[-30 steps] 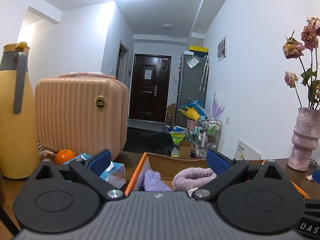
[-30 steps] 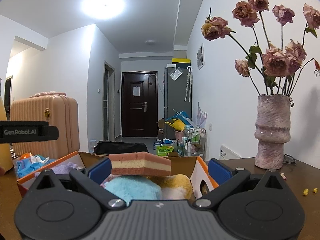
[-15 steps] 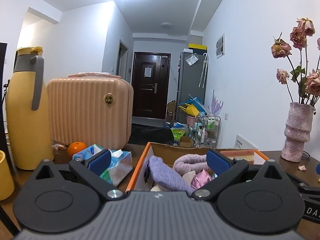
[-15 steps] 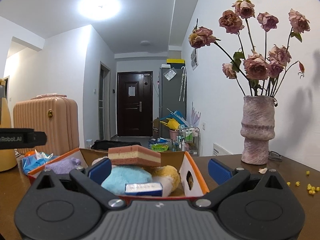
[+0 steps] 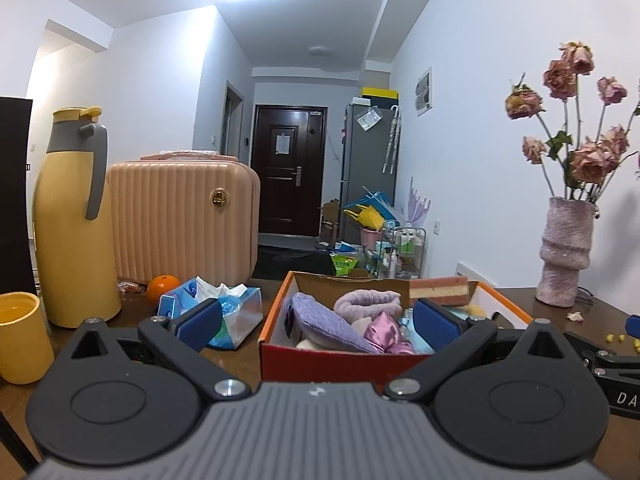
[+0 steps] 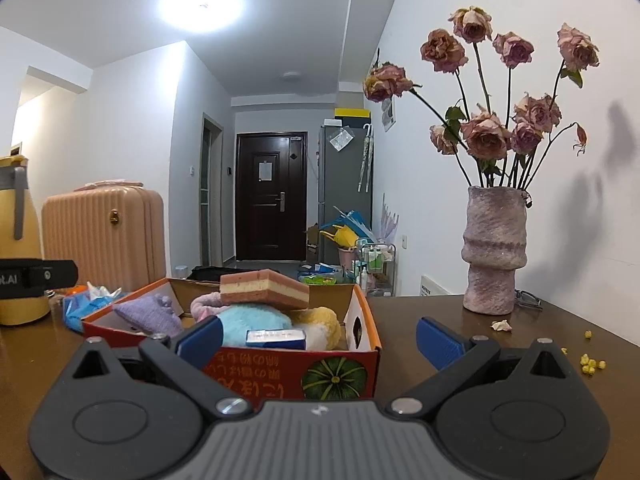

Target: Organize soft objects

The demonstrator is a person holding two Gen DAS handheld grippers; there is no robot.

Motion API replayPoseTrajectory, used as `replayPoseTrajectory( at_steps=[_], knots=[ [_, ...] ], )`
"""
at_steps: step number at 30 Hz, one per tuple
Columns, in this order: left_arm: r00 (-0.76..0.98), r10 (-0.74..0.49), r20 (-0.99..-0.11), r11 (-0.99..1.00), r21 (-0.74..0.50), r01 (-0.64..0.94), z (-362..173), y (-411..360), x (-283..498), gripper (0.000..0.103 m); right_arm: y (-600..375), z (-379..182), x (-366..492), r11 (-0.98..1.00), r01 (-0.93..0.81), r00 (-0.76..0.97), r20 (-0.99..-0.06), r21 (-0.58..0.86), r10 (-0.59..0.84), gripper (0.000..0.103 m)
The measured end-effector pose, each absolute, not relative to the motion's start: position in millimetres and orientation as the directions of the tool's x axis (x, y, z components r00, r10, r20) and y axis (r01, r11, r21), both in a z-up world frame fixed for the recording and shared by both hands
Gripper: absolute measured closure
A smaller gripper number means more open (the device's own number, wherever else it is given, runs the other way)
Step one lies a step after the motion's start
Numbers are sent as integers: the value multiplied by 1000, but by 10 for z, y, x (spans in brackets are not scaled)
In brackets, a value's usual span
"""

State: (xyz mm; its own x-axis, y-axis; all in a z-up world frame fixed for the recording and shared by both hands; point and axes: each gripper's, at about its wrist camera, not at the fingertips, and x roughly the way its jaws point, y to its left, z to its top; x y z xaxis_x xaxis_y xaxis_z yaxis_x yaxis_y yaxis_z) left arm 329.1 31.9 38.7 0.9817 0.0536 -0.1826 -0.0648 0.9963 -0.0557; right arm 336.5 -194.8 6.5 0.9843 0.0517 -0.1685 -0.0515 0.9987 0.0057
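- Both claws have drawn back from the box: the left gripper (image 5: 316,322) and right gripper (image 6: 318,338) are released, holding nothing, so the packing looks about finished.
- One cardboard box (image 6: 336,368), mid-table, holds one purple pouch (image 5: 324,326), one pink headband (image 5: 368,304), one blue plush (image 6: 256,322) and one layered sponge (image 6: 266,290) on top.
- Far right: one vase (image 6: 494,252).

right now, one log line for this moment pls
left gripper: open, empty | right gripper: open, empty | box: on table, full of soft items | sponge: on top of pile
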Motion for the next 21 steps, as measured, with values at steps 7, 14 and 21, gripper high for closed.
replayPoseTrajectory(
  at_steps=[7,14,21],
  knots=[
    [990,7,-139,999,-47,-13,426,261,2811,0,-2062,158,2939,998,-70,986,-151,10,70,0],
    [995,-31,-98,1000,-3,31,414,165,2338,0,-2213,219,2433,996,-84,989,-121,12,85,0],
    [996,-52,-79,998,35,55,358,65,1947,0,-2300,261,2018,996,-91,989,-116,4,90,0]
  ],
)
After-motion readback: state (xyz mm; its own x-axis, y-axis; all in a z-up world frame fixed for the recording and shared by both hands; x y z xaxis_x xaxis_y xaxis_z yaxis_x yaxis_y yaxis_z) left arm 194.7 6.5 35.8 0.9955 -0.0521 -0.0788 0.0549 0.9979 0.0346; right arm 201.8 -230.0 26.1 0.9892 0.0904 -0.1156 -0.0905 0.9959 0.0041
